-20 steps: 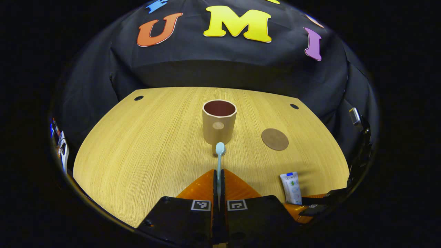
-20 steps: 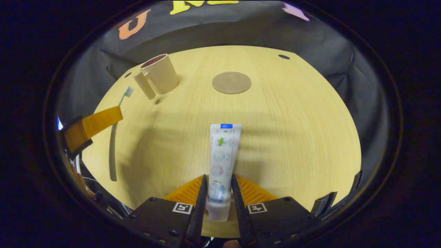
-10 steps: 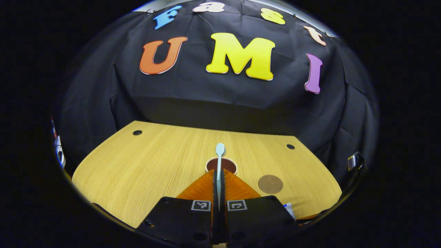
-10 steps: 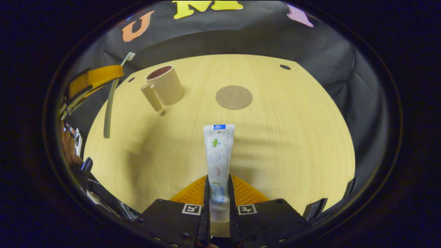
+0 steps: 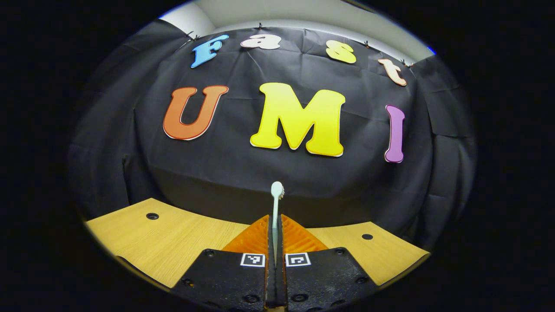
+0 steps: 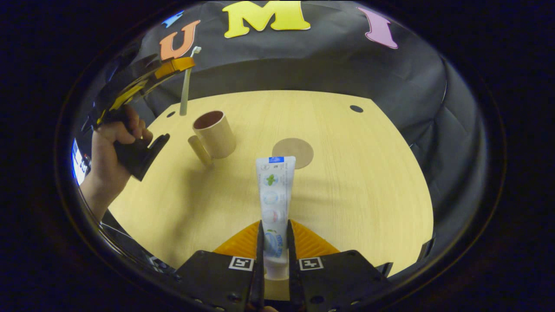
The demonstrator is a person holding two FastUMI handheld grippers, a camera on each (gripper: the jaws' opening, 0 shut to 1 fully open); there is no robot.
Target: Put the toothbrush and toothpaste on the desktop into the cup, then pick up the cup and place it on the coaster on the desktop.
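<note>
Two grippers, left gripper [image 6: 184, 65] clamping the toothbrush [image 5: 276, 203] above the cup [image 6: 213, 134], right gripper [image 6: 274, 242] squeezing the toothpaste [image 6: 274, 190], risk tipping it through misaligned drops.

Wooden desktop [image 6: 355, 182] with cup [image 6: 214, 135], coaster [image 6: 295, 151]

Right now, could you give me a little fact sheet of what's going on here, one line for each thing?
left gripper: shut on the toothbrush, held up in the air, bristle end away from the hand
right gripper: shut on the toothpaste, gripped near its cap end
cup: upright on the table, nothing seen inside, handle toward the camera
coaster: flat on the table, bare, beside the cup without touching it
hand: grips the left gripper's handle, beside the cup
progress: nothing in the cup yet
</note>
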